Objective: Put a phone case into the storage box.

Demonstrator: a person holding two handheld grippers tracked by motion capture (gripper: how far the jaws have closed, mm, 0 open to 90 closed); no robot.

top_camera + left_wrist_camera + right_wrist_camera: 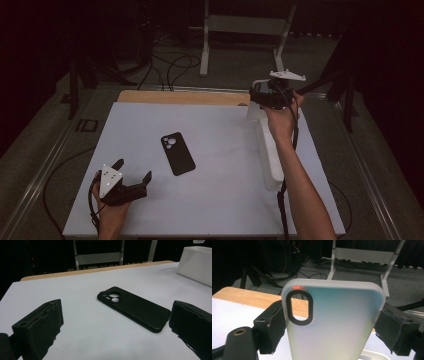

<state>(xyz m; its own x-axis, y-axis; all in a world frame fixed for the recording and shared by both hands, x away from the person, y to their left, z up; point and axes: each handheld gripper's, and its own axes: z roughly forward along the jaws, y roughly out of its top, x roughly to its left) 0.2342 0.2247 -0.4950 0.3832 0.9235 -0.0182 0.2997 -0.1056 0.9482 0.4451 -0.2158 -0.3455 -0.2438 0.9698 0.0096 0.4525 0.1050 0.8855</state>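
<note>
A black phone case lies flat on the white table top, camera cutout toward the far side. My left gripper hovers low at the near left, open, its jaws either side of the black phone case but short of it. My right gripper is raised at the far right, above the far end of a white bin. In the right gripper view my right gripper is shut on a frosted white phone case, held upright with its oval camera cutout at the upper left.
The long white bin lies along the table's right side. A wooden strip borders the far edge. Beyond it are cables and a white stand on the floor. A metal rail runs along the left.
</note>
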